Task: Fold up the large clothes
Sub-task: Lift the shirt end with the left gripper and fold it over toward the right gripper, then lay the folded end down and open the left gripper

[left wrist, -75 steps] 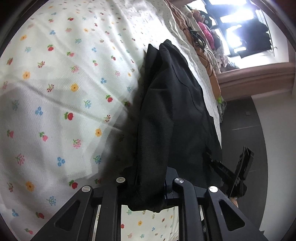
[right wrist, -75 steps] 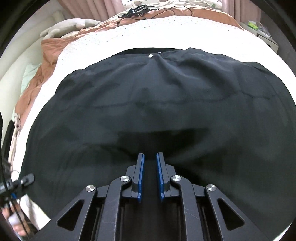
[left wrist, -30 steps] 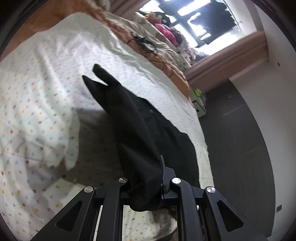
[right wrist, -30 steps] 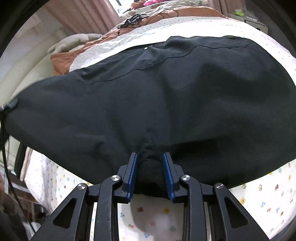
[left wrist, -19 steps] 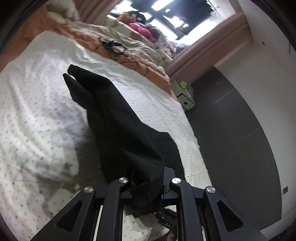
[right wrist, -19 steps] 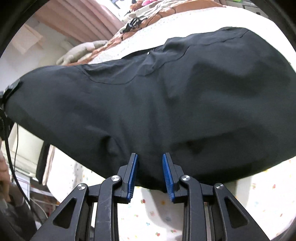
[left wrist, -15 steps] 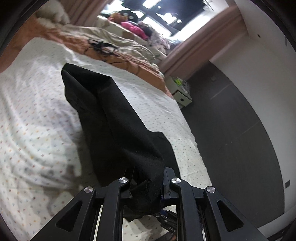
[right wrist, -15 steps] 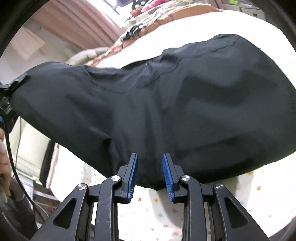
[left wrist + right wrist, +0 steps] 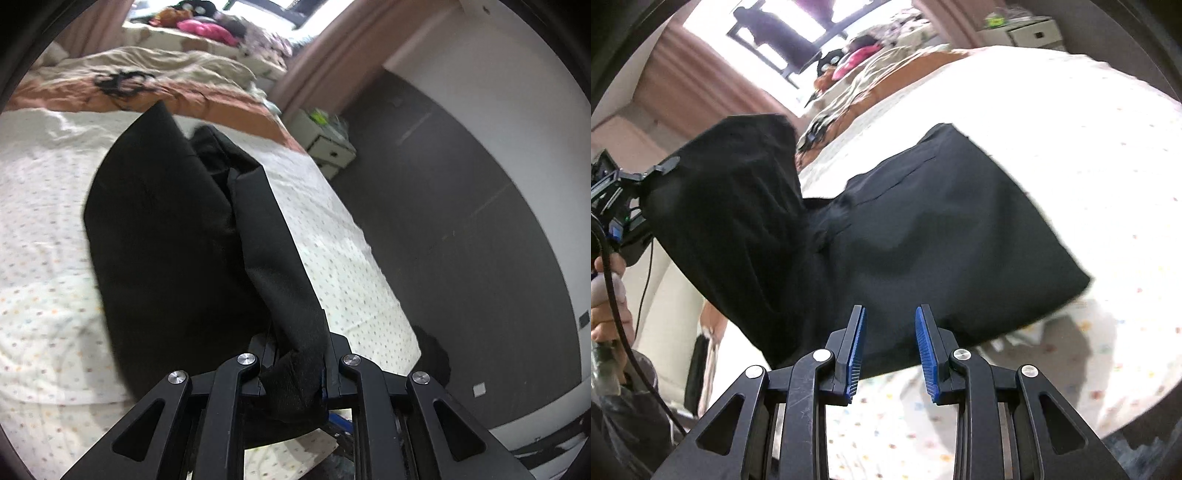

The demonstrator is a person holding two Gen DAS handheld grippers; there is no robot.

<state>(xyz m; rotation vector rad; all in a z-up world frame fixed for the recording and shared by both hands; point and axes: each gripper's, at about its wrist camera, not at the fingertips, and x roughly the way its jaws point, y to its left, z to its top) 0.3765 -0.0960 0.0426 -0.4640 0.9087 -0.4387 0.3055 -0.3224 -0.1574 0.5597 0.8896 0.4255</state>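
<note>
Lifting one side of the black garment [image 9: 923, 236] over the bed [image 9: 44, 206] is the step in hand, a fold half made. The left tongs [image 9: 295, 365] are clamped on a bunched edge of the cloth, which hangs ahead of them. The right tongs [image 9: 889, 343] stand apart; cloth lies across them, but whether their pads pinch it I cannot tell. Next, I judge, the raised part must be laid over the part resting ahead, edges matched
</note>
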